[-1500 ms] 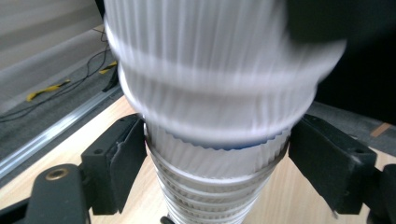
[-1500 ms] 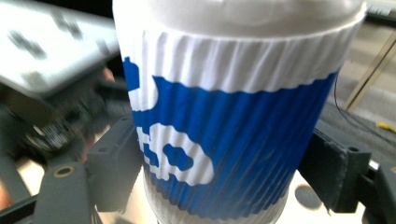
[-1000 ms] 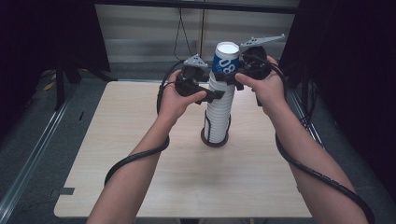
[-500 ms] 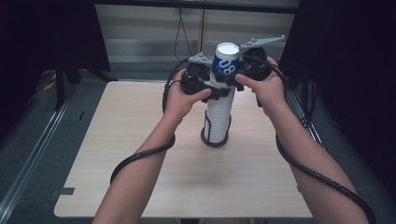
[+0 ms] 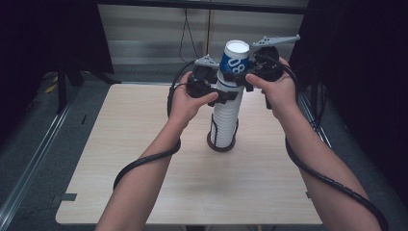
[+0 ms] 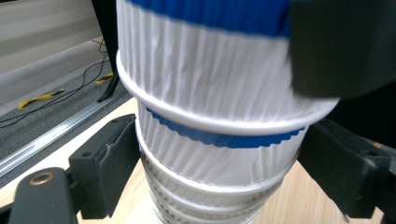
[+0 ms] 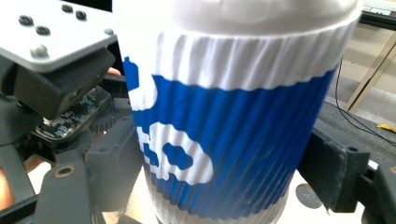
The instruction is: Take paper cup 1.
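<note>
Showing table [image 5: 144, 183] from high view, gripper views cup stack [image 6: 210, 93] close-up

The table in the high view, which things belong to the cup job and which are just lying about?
In the job:
top cup
cup stack
round base
left claw
right claw

Lying about:
yellow tape
floor cables

Pale wooden table [image 5: 144, 192] on grey floor [image 5: 29, 144]; yellow tape strip [image 6: 39, 99] and black cables [image 6: 88, 77] beyond; metal rail [image 5: 33, 163] alongside.
</note>
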Demonstrator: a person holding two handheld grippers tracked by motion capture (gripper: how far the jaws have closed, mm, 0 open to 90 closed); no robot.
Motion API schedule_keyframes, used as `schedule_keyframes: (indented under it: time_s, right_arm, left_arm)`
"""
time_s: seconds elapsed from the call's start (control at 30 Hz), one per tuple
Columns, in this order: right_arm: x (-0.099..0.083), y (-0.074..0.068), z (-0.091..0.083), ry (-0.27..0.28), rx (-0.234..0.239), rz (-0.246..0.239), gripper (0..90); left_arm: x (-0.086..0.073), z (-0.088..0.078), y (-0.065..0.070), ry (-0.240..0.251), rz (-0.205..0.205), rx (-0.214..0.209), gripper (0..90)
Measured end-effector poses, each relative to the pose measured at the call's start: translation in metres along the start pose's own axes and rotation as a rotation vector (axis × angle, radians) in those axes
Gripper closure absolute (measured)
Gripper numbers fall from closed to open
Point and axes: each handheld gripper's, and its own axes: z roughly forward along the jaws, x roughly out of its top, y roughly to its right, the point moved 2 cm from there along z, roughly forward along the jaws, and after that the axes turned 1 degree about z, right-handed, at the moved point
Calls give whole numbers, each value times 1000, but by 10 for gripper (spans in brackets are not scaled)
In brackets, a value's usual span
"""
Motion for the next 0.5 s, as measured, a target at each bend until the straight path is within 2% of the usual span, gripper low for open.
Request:
schedule_keyframes:
  time_s: [0.3, 0.5]
  right_arm:
    - [11, 0, -13, 36, 14, 18, 223]
    - [13, 0, -17, 24, 16, 12, 222]
  left_arm:
    - [-1, 1, 1, 20, -6, 2, 140]
    - [-1, 2, 2, 16, -2, 0, 138]
